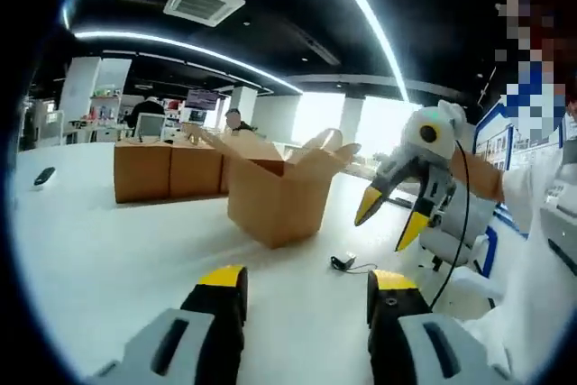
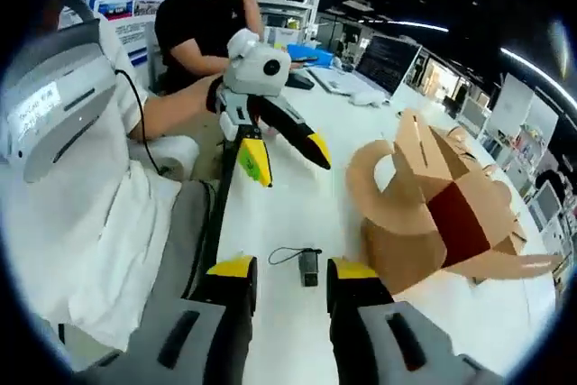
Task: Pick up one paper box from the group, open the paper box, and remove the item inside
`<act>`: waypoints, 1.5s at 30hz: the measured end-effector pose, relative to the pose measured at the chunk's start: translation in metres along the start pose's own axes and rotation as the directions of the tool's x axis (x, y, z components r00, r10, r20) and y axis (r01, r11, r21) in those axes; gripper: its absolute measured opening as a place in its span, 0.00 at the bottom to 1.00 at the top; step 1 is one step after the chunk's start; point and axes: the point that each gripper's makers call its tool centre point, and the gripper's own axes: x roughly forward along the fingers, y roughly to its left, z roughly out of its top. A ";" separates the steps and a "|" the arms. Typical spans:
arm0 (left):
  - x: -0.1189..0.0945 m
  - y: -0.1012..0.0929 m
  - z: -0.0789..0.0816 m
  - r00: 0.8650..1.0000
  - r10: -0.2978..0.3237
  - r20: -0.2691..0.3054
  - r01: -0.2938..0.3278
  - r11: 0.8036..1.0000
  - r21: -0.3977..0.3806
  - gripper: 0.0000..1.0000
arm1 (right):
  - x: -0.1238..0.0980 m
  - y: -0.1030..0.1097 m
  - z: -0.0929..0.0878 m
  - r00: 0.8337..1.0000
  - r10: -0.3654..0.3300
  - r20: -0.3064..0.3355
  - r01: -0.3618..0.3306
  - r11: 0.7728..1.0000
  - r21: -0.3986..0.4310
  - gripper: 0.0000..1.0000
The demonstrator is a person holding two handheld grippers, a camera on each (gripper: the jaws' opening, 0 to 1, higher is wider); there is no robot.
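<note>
The opened paper box (image 1: pixel 279 194) is sitting on the white table (image 1: pixel 90 259), apart from the closed boxes (image 1: pixel 169 170) grouped behind it; it is looking light, thin-walled and easily crushed, so a wall edge or a raised flap (image 2: pixel 416 146) is probably offering the best hold; a small black item with a cord (image 2: pixel 306 264) is lying just beside it; the left gripper (image 1: pixel 306 290) is standing spread and holding nothing; the right gripper (image 2: pixel 290 279) is likewise parted, empty, touching nothing.
</note>
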 end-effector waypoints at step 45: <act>-0.065 -0.031 0.107 0.962 0.155 0.225 -0.172 0.983 0.058 0.51 | -0.116 -0.037 0.022 0.736 -0.611 0.291 0.448 0.763 0.466 0.30</act>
